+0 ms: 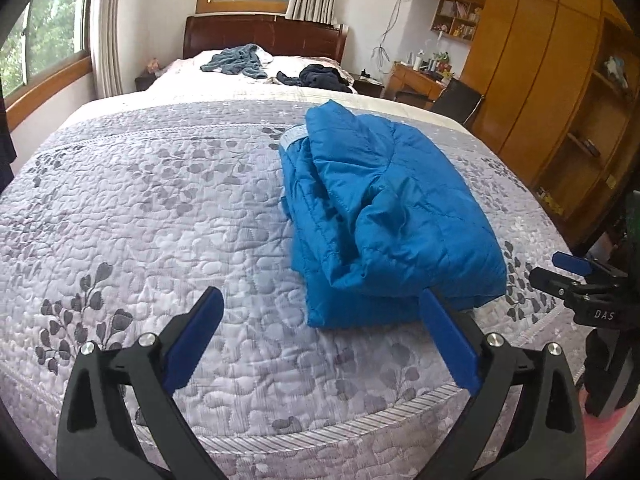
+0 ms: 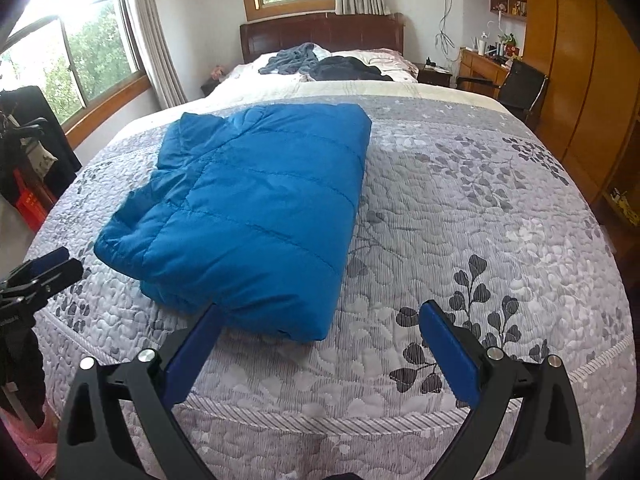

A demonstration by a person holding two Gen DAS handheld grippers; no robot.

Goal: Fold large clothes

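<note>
The blue jacket (image 2: 244, 216) sits folded on the bed (image 2: 460, 240), and both the left tool (image 1: 320, 336) and right tool (image 2: 320, 344) are wide open and empty, so just pat it flat gently.

The right gripper (image 1: 576, 276) is cut off by the frame edge beside the blue jacket (image 1: 384, 216). Shelf items (image 1: 456, 20) beyond the jacket are too small to identify.
</note>
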